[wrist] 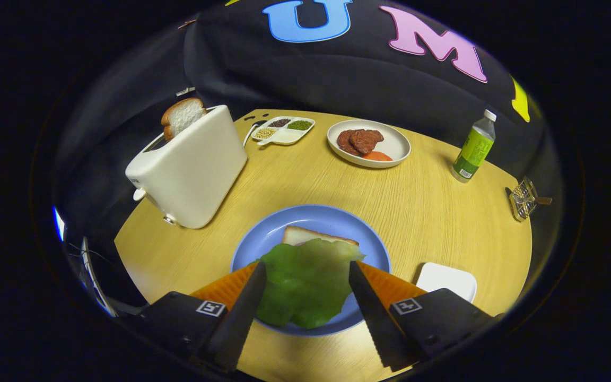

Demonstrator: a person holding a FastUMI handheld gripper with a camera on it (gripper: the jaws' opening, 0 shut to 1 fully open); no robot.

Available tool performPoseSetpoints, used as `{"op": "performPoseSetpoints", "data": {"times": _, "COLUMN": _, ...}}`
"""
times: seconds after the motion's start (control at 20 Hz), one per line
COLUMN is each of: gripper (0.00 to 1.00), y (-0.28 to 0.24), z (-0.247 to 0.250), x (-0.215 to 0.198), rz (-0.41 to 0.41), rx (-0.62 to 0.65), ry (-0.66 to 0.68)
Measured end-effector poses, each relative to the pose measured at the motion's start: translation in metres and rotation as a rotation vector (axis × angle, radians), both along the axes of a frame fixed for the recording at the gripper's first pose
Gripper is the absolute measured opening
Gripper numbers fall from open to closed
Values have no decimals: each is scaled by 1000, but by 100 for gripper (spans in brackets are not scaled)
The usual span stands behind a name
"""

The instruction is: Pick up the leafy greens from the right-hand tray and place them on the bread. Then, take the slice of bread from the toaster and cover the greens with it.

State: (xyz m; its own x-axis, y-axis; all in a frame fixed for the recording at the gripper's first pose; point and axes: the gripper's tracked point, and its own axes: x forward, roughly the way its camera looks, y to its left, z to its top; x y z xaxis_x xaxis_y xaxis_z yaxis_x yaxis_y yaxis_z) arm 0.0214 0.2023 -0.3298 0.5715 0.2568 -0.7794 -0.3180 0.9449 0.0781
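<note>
Greens [305,281] lengthwise between spread gripper [305,268] jaws (covering bread [305,235]).

I see the leafy greens [305,281] lying between my jaws, over the bread [305,235] on the plate [263,239]. The toaster [189,170] stands beyond, left, a slice of bread [181,116] in its slot. Farther back sit a divided dish [284,130] and a plate of meat [369,143]; a bottle [474,148] stands right.

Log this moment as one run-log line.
tool open | greens between fingers, on bread | blue plate | toaster slice waiting
</note>
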Motion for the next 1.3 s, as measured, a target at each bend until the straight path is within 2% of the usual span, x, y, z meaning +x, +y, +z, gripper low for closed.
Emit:
{"op": "performPoseSetpoints", "data": {"times": 0.05, "gripper": 100, "y": -1, "z": 5, "x": 1, "rz": -5, "rx": -2, "ry": -17}}
{"op": "performPoseSetpoints", "data": {"times": 0.35, "gripper": 100, "y": 2, "z": 59, "x": 16, "rz": -43, "rx": 35, "ry": -142}}
{"op": "performPoseSetpoints", "data": {"times": 0.7, "gripper": 100, "y": 26, "z": 114, "x": 40, "rz": -49, "rx": 89, "ry": -249}}
{"op": "performPoseSetpoints", "data": {"times": 0.95, "gripper": 100, "y": 57, "z": 148, "x": 55, "rz": -6, "rx": 89, "ry": -329}}
{"op": "performPoseSetpoints", "data": {"times": 1.3, "gripper": 100, "y": 126, "z": 178, "x": 78, "rz": 62, "rx": 149, "ry": -399}}
